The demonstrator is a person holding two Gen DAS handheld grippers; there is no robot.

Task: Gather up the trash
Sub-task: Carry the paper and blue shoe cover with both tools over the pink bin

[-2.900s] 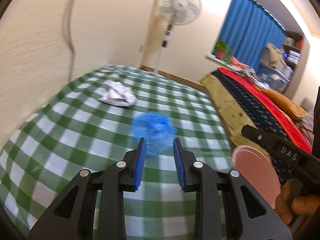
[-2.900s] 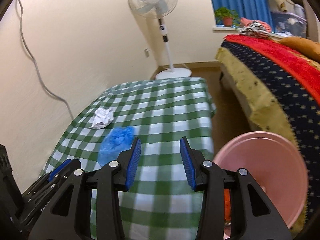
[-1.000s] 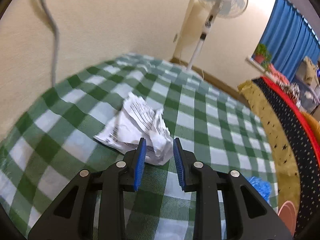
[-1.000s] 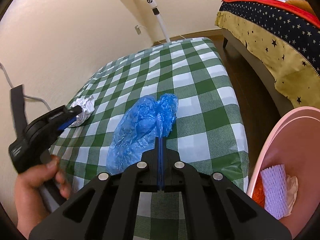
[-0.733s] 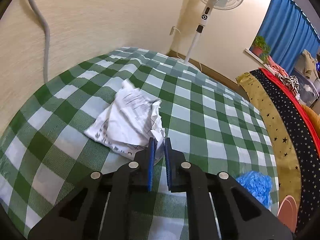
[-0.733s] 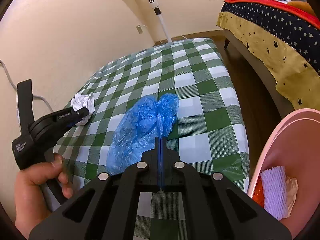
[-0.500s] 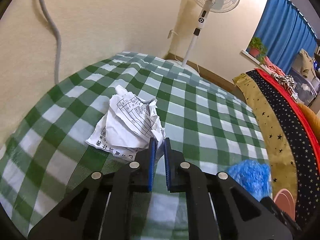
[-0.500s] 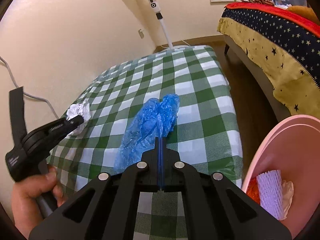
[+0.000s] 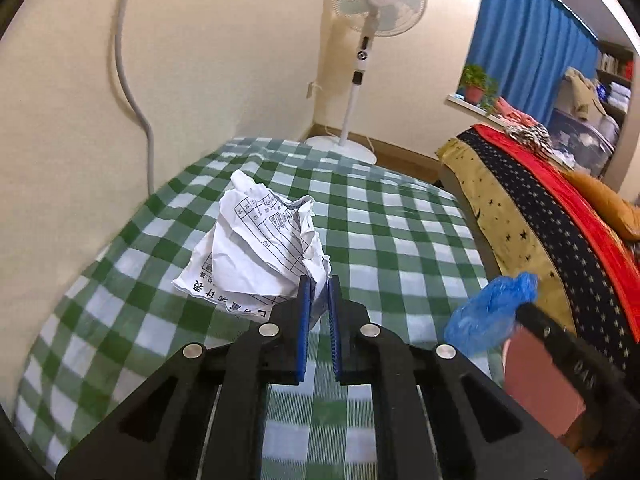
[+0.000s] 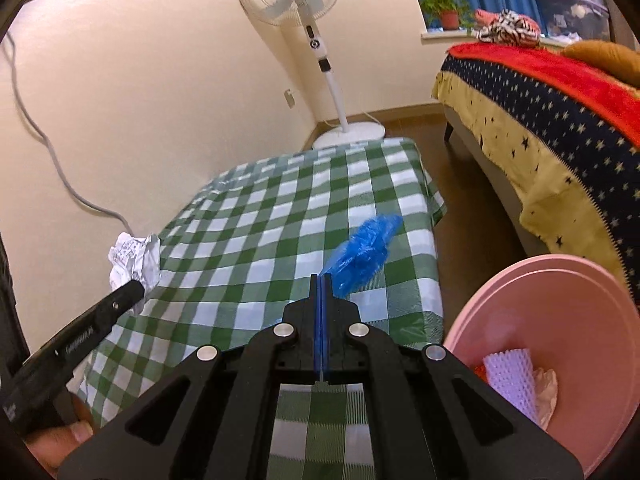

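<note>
My left gripper is shut on a crumpled white printed paper and holds it above the green-checked table. The paper also shows in the right wrist view at the left gripper's tip. My right gripper is shut on a crumpled blue plastic cover, lifted off the table. The blue cover also shows in the left wrist view. A pink bin stands at the lower right, beside the table, with white and orange trash inside.
A standing fan is behind the table's far end. A bed with a star-pattern and red cover runs along the right. A grey cable hangs on the wall on the left. Brown floor lies between table and bed.
Both grippers have risen from the table with their loads: the paper and the blue cover are now lifted off the cloth. The right gripper has swung toward the pink bin.
</note>
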